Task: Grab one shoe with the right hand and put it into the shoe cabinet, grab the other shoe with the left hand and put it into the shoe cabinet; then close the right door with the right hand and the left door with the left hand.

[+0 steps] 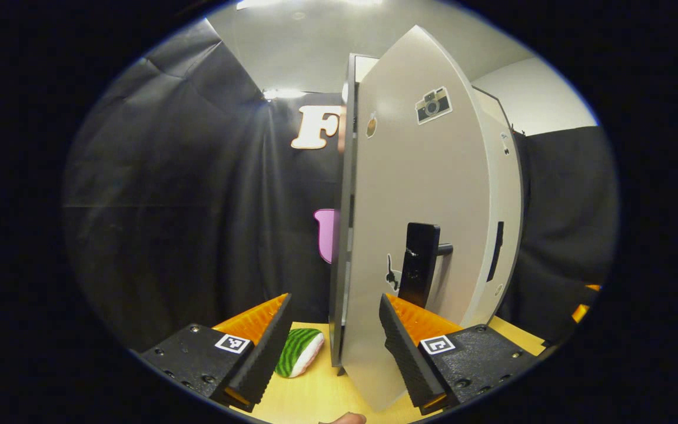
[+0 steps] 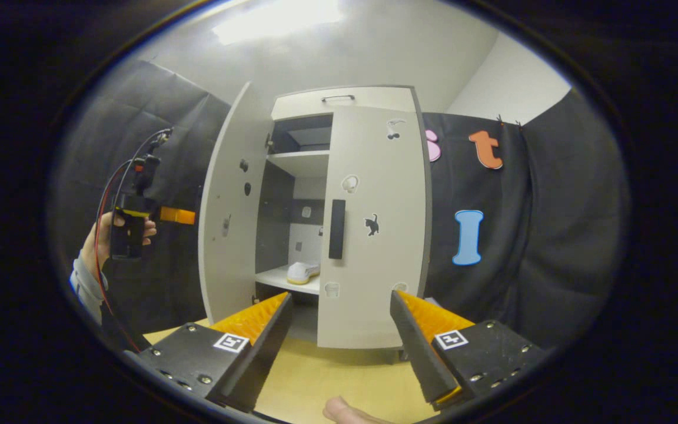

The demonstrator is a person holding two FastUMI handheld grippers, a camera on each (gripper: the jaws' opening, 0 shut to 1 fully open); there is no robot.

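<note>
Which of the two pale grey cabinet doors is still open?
The left pale grey cabinet door, swung outward beside the left gripper; the right pale grey cabinet door, with its black handle, sits closed.

Left door (image 1: 415, 194) ajar between fingers (image 1: 268, 347)

Smooth matt cabinet door (image 1: 421, 194), pale wood-look table (image 2: 327, 377), black cloth wall (image 1: 186, 206)

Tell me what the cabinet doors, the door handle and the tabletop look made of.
The pale grey cabinet doors look like matte laminated board: flat, even, no grain. The black rectangular door handle seems plastic or painted metal, slightly glossy. The yellowish tabletop looks like smooth light wood or wood-look laminate; I cannot tell which.
</note>
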